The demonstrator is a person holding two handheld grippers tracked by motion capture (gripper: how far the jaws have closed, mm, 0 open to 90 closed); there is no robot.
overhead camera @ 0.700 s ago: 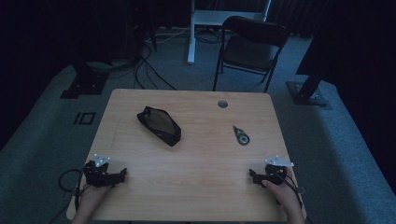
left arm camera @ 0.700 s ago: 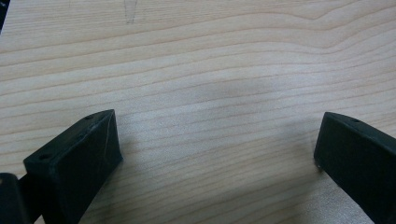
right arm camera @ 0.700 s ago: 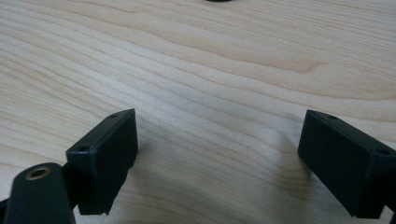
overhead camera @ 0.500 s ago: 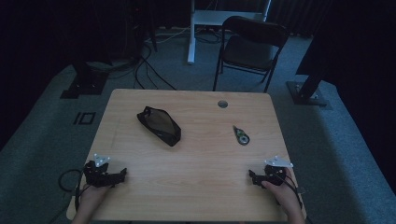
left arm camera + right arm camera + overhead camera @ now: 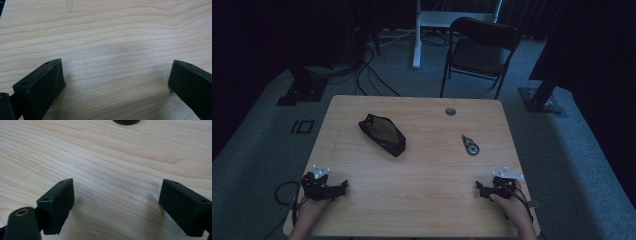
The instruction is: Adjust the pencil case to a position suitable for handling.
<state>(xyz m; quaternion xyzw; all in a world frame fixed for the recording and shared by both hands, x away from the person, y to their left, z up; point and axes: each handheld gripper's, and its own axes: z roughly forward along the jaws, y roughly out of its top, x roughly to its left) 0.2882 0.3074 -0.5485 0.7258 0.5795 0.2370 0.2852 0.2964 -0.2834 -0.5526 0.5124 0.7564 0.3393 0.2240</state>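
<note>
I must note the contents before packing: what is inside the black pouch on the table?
The black pouch lies flat on the wooden table, left of centre. Its dark fabric covers the inside, so any contents are hidden. Nothing lies on top of it.

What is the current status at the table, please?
Left gripper and right gripper open, empty, near edge. Black pouch and small tool untouched. Nothing between.

One pouch [image 5: 382,135], one tape dispenser [image 5: 470,145], two tongs [image 5: 343,186] [image 5: 478,189].
</note>
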